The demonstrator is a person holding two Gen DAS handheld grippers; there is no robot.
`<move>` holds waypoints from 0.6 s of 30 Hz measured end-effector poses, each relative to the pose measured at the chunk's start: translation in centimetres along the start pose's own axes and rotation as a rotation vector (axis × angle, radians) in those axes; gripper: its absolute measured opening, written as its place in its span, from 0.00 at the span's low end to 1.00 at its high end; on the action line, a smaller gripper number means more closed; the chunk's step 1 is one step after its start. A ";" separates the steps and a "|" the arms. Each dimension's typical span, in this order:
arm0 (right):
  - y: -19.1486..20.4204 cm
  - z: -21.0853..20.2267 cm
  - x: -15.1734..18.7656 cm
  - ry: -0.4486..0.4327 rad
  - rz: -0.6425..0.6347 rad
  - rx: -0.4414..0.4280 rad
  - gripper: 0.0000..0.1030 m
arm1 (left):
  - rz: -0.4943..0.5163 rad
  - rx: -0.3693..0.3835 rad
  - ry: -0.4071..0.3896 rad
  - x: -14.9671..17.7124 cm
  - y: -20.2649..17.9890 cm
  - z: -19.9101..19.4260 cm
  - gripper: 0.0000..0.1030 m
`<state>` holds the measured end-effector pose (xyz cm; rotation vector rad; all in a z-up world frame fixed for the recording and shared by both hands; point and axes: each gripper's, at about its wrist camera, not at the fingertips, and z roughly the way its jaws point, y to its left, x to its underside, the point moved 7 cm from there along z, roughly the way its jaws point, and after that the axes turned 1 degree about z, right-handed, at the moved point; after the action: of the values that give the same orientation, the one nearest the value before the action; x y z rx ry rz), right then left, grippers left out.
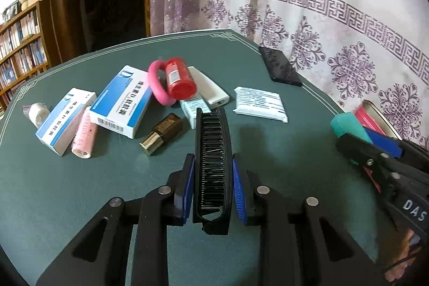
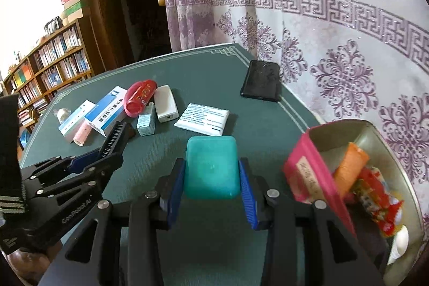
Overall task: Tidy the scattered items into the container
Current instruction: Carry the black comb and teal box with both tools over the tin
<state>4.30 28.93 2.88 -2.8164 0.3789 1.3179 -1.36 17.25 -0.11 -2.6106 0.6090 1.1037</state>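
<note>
The left tongs (image 1: pixel 213 178) hold a black folding comb (image 1: pixel 211 160) between their blue pads, its rows of thin black teeth facing up and its long body pointing forward over the green counter (image 1: pixel 80 192). The right tongs (image 2: pixel 211 178) grip a teal box (image 2: pixel 210 168) with rounded corners and a smooth, slightly translucent top, held flat just above the counter.

To the right of the teal box stands the container (image 2: pixel 388 141), an open metal tin with a pink outer wall. Inside it lie an orange packet (image 2: pixel 351 168), a red and white wrapper (image 2: pixel 375 200) and something white low down, too cut off to name.

The other items are scattered farther back on the counter: two blue and white medicine boxes (image 1: pixel 120 103), a pink hair roller (image 1: pixel 84 136), a small brown bottle with a gold cap (image 1: pixel 163 133), a red bottle (image 1: pixel 179 82) lying across a pink ring (image 1: pixel 158 87), a white case (image 1: pixel 211 90), a white tissue pack (image 1: pixel 258 103) and a small white roll (image 1: pixel 37 113) at the far left. A black phone (image 2: pixel 261 83) lies near the curtain (image 2: pixel 321 18).
</note>
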 end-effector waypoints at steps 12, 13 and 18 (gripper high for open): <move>-6.4 -6.6 0.1 -0.119 0.089 0.112 0.42 | 0.075 0.064 -0.006 0.3 -3.8 -1.1 0.28; -7.2 -7.1 0.2 -0.126 0.100 0.127 0.42 | 0.081 0.071 -0.005 0.4 -4.2 -1.1 0.28; -10.5 -8.7 1.4 -0.121 0.139 0.186 0.42 | 0.122 0.105 0.002 0.7 -6.5 -1.5 0.28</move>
<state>14.12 37.90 6.44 -2.5857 0.6666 1.3881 3.09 22.22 0.78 -2.5137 0.8140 1.0728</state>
